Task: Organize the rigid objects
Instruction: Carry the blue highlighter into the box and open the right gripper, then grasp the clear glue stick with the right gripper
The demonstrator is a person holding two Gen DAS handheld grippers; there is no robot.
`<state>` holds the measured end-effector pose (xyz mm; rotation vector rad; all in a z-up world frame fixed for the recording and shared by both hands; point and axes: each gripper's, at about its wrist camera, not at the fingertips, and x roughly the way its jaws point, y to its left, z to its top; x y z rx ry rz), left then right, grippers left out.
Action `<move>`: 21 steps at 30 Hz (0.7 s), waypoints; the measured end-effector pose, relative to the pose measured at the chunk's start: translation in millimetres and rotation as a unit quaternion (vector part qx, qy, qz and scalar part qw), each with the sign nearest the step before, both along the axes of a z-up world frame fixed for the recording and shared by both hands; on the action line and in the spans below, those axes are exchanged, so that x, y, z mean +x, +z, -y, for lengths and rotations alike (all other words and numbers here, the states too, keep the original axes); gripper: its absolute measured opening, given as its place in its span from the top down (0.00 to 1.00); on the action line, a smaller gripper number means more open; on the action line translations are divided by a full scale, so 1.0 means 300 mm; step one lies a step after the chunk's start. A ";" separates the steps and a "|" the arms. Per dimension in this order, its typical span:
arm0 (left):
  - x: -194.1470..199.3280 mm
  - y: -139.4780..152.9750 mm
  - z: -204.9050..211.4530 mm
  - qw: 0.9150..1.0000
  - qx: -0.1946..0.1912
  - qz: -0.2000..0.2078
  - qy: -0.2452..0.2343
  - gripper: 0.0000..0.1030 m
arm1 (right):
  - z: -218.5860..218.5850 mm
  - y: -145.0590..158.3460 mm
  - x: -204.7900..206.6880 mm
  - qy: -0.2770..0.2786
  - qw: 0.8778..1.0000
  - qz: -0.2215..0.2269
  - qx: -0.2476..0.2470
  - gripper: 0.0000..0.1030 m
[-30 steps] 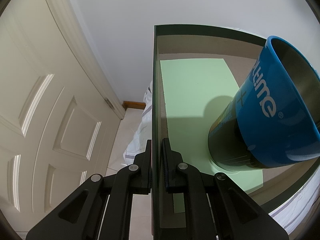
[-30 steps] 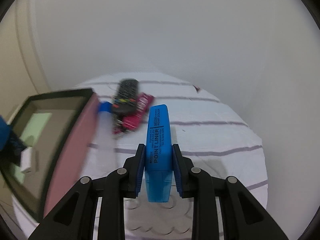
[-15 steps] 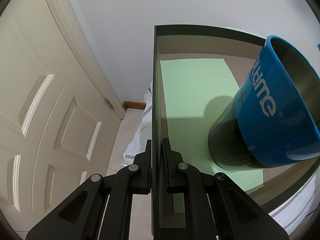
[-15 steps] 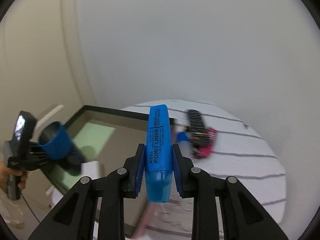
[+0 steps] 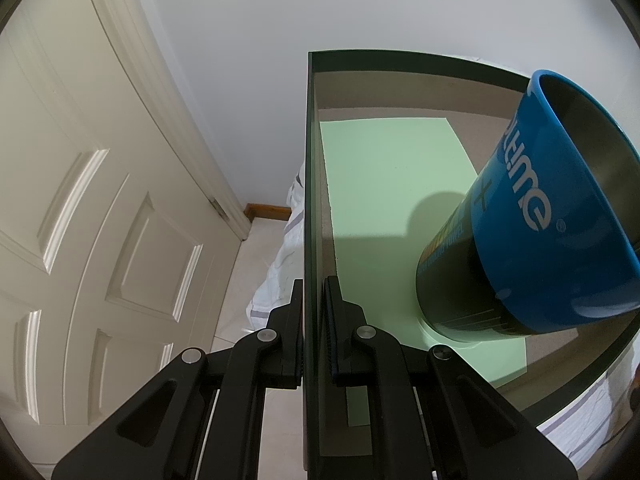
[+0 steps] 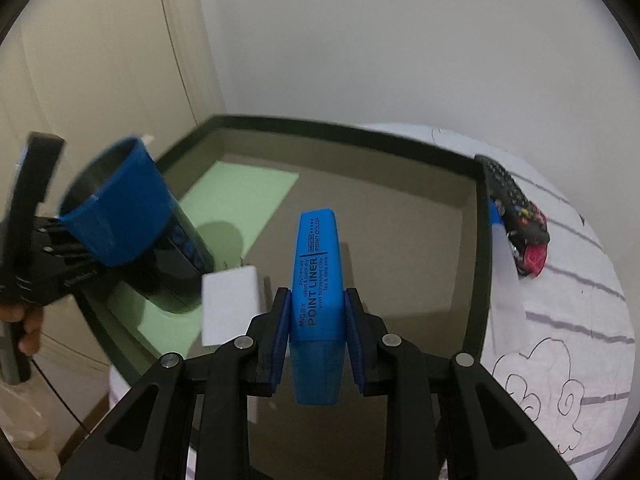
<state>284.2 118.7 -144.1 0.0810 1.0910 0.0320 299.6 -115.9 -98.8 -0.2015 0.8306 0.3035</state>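
**Highlighter over the box, mug in the way**

Your right gripper [image 6: 316, 332] pinches the blue highlighter [image 6: 318, 280] above the box [image 6: 476, 240]. Your left gripper [image 5: 314, 320] clamps the box wall. Beyond, the tilted blue mug [image 6: 120, 216] could topple if you bump it; drop early and the highlighter may bounce.

The left gripper [image 5: 313, 332] points steeply down, its 2 jaws pinched shut on a thin wall running toward 12 o'clock. The right gripper [image 6: 316, 320] tilts down, its blue pads [image 6: 281, 334] clamped on a marker. A hand [image 6: 24, 326] at 9 o'clock grips the left handle.
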 end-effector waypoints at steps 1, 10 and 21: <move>0.000 0.001 0.000 1.000 0.000 0.000 0.000 0.94 | 0.001 -0.008 0.003 -0.002 1.000 -0.004 0.000 0.74; 0.005 -0.001 0.008 1.000 -0.001 0.001 0.000 0.94 | 0.012 0.004 -0.010 -0.010 1.000 0.005 0.003 0.72; 0.008 -0.002 0.002 1.000 -0.001 0.000 0.001 0.94 | 0.326 0.172 -0.079 -0.136 0.985 0.098 0.052 0.41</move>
